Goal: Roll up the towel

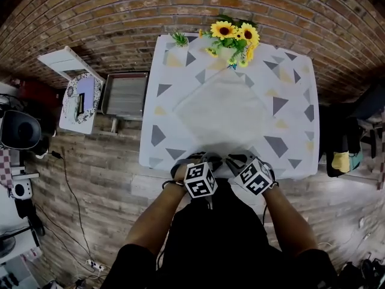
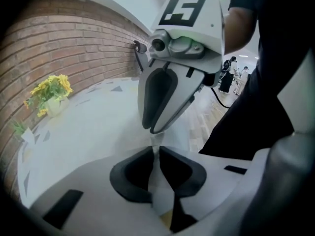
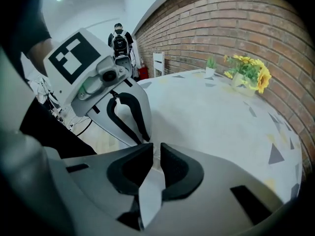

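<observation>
Head view: towel (image 1: 225, 110) spread cornerwise on the desk (image 1: 289, 143), far tip toward the sunflowers (image 1: 234, 35), and my left claw (image 2: 156, 150) and right claw (image 3: 154, 151) both pinch its opposite corner to start rolling.

We record: table (image 1: 289, 101) centre, open above the flat towel (image 1: 225, 110). Top centre of frame, sunflowers (image 1: 233, 36) bar the far edge; small plant (image 1: 180, 40) beside them at left. Brick wall (image 1: 120, 11) behind both. Crate (image 1: 125, 94) flanks the table's left side.
</observation>
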A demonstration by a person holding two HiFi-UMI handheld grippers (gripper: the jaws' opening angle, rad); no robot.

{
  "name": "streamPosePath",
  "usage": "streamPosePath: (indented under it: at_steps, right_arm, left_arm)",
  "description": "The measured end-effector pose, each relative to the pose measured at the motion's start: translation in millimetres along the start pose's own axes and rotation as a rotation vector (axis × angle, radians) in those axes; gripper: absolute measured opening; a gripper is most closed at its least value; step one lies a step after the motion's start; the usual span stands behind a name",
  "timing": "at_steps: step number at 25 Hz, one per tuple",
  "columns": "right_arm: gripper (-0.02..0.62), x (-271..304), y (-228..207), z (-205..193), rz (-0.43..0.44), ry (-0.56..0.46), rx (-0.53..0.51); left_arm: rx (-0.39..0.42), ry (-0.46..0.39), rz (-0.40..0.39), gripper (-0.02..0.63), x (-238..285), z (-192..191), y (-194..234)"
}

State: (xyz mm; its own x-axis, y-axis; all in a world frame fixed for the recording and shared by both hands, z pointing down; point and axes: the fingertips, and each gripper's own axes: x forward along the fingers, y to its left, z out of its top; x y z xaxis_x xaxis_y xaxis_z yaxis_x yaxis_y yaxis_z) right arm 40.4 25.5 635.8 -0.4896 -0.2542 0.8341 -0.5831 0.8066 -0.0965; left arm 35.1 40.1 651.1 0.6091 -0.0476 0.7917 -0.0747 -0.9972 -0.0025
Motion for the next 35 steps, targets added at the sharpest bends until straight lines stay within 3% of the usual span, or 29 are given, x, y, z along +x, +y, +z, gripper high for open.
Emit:
streamPosePath:
  at_steps: [6,13,19,22,27,31,35]
  right_arm:
    - [0.066,-4.6,20.6,-6.9,0.006,-0.008,-0.132]
    - [0.1,12.2,18.6,-15.7,-0.008,0.024,-0.165]
    - [0.071,13.8,14.5,-15.8,0.022,0.027,-0.141]
    - [0.046,13.5,13.7,-14.8,0.034,0.034,-0.14]
    - [0.038,6.9,15.9,-10.6,0.133,0.018,-0.031]
    - [0.04,3.9,10.0,-11.6,0.167,0.03,0.003]
    - [0.049,5.2,0.2,-4.8,0.145,0.02,-0.005]
  left_arm:
    - [-0.063,-0.001,-0.013,0.037,0.4,0.5,4.0]
    - [-0.138,0.001,-0.039,0.035,-1.3,-0.2,5.3]
    - [-0.053,0.028,-0.023,0.044,-6.0,6.5,-2.5]
    - [0.003,0.061,-0.028,0.109,-3.7,4.8,-7.4]
    - [0.063,0.094,0.006,0.104,-1.2,2.6,-1.4]
    - [0.025,0.095,-0.012,0.04,-0.7,2.0,3.3]
    - [-0.089,0.088,-0.082,0.032,-0.1,1.6,7.2]
